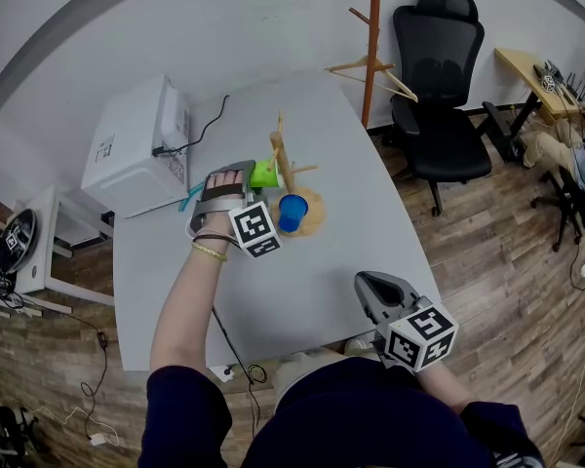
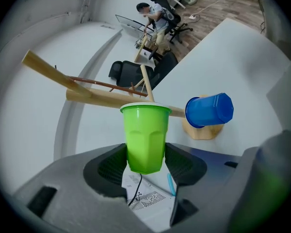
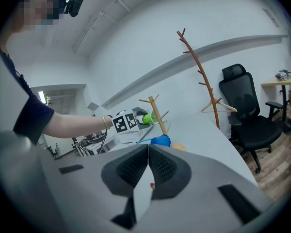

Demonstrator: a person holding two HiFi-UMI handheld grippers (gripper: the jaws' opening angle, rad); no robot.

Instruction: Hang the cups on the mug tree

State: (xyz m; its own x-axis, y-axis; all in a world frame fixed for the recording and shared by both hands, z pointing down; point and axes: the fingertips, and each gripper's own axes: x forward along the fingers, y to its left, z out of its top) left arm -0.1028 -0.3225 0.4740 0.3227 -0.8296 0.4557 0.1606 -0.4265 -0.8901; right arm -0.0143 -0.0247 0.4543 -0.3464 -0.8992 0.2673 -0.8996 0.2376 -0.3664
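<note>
A wooden mug tree [image 1: 281,152] stands on its round base [image 1: 315,217] at the middle of the grey table [image 1: 302,291]. A blue cup [image 1: 292,212] hangs on a low peg, mouth toward the trunk. My left gripper [image 1: 246,175] is shut on a green cup [image 2: 145,135], held by its bottom end. The cup's rim meets the trunk [image 2: 97,98], beside the blue cup [image 2: 209,110]. My right gripper [image 1: 375,291] hangs shut and empty over the table's near edge. In the right gripper view its jaws meet, and the tree [image 3: 157,113] stands far ahead.
A white machine [image 1: 136,144] sits at the table's far left corner, with a black cable [image 1: 203,130] running from it. Behind the table stand a wooden coat stand [image 1: 372,37] and a black office chair [image 1: 439,86]. A small side table [image 1: 24,247] stands to the left.
</note>
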